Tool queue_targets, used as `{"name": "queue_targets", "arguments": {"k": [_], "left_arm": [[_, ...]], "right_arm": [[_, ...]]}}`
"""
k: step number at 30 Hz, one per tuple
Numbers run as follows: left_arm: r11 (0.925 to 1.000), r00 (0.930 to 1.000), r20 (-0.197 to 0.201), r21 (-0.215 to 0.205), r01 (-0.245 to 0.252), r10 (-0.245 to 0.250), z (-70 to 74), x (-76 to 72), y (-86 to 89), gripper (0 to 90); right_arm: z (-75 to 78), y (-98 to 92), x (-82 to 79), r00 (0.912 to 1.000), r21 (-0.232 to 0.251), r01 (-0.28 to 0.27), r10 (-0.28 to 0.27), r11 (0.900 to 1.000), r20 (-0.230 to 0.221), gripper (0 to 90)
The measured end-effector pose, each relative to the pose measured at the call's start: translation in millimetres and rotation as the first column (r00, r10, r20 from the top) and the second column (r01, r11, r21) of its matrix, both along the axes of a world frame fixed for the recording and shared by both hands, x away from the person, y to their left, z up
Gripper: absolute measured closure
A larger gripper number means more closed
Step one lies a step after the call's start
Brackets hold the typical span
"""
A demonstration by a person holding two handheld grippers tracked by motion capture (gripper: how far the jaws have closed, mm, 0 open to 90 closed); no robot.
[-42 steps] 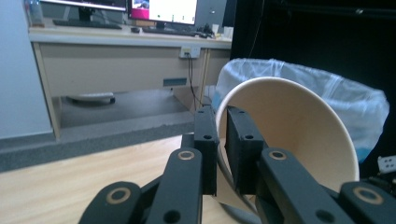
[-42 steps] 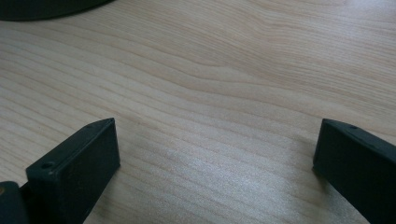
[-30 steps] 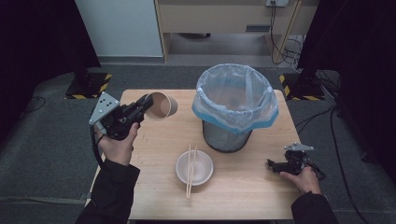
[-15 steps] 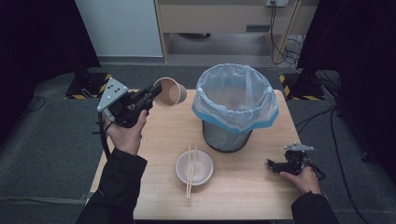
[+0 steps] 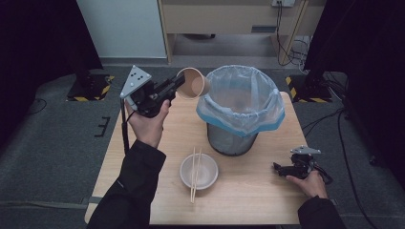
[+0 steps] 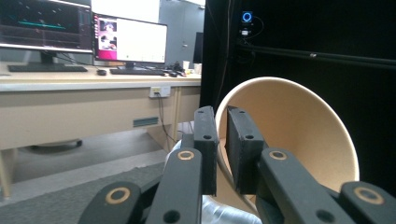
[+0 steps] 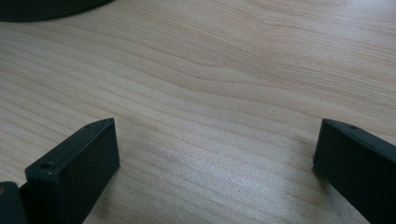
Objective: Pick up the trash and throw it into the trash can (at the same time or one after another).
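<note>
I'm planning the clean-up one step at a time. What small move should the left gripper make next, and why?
Probably carry the brown paper cup a little further over the plastic-lined waste bin. The left gripper pinches the cup's rim, and the cup hangs beside the bin's edge, not yet above its opening.

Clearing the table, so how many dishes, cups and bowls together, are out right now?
2. A paper cup is pinched at its rim in the left tongs, beside the bin. A bowl sits on the table, chopsticks across it.
</note>
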State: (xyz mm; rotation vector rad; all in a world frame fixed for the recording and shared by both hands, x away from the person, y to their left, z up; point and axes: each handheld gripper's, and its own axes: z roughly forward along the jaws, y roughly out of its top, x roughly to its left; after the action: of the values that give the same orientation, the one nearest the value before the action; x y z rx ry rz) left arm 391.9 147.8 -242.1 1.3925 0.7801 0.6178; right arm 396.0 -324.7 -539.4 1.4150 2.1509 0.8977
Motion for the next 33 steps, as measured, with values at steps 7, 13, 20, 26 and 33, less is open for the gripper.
{"name": "queue_targets", "arguments": {"k": [7, 13, 20, 26, 33], "left_arm": [[0.9998, 0.9998, 0.006, 0.0, 0.019, -0.019, 8.3, 9.9, -17.5, 82.5], [0.9992, 0.9995, 0.013, 0.026, 0.03, -0.031, 12.6, 18.6, -36.8, 82.5], [0.998, 0.999, 0.006, 0.046, 0.043, -0.043, 10.1, 29.3, -55.7, 82.4], [0.997, 0.9992, -0.005, 0.065, 0.04, -0.04, 5.4, 41.5, -69.5, 82.4], [0.9936, 0.9987, -0.017, 0.102, 0.049, -0.048, -4.4, 62.2, -90.4, 81.3]], "right_arm": [[0.1, 0.2, -0.9, 1.0, -0.002, -0.004, 0.004, 1.0, 0.001, 0.6], [-0.1, 0.3, -1.4, 1.0, -0.002, -0.008, 0.008, 1.0, 0.004, 0.6], [-0.1, 0.5, -2.1, 1.0, -0.002, -0.008, 0.008, 1.0, 0.004, 0.6], [-0.1, 0.5, -2.1, 1.0, -0.002, -0.008, 0.008, 1.0, 0.003, 0.6], [-0.1, 0.6, -2.2, 1.0, -0.002, -0.008, 0.008, 1.0, 0.003, 0.6]]}}
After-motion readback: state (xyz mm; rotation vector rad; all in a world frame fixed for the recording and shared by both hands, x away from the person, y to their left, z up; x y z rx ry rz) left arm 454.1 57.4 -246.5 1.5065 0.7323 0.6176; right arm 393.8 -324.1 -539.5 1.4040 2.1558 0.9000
